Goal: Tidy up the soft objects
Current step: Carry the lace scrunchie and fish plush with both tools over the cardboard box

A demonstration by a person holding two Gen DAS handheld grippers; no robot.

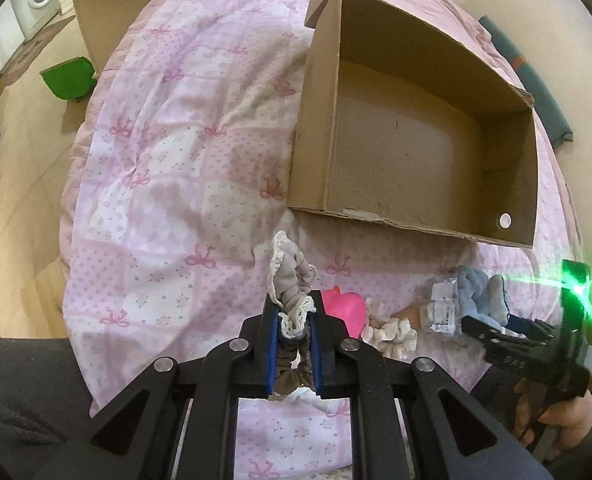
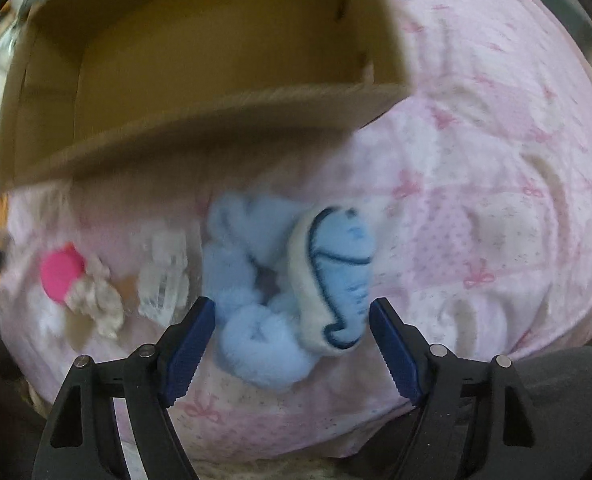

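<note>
My left gripper (image 1: 292,314) is shut on a beige cloth piece with cream lace trim (image 1: 291,276), held up above the pink quilt. An open cardboard box (image 1: 316,128) lies beyond it with nothing inside. My right gripper (image 2: 293,322) points down, open, with its blue pads (image 2: 191,344) on either side of a fluffy light-blue item (image 2: 251,344) and a blue-and-white sock (image 2: 340,280); the pads do not press on them. In the left wrist view the right gripper (image 1: 496,336) hovers over that blue pile (image 1: 476,292), held by a hand (image 1: 556,420).
A pink soft item (image 1: 346,306), a cream fluffy piece (image 1: 392,334) and a clear plastic bag (image 1: 442,310) lie between the grippers. The box wall (image 2: 215,120) stands just behind the pile. The bed's left edge (image 1: 79,184) drops to a wooden floor with a green bin (image 1: 69,78).
</note>
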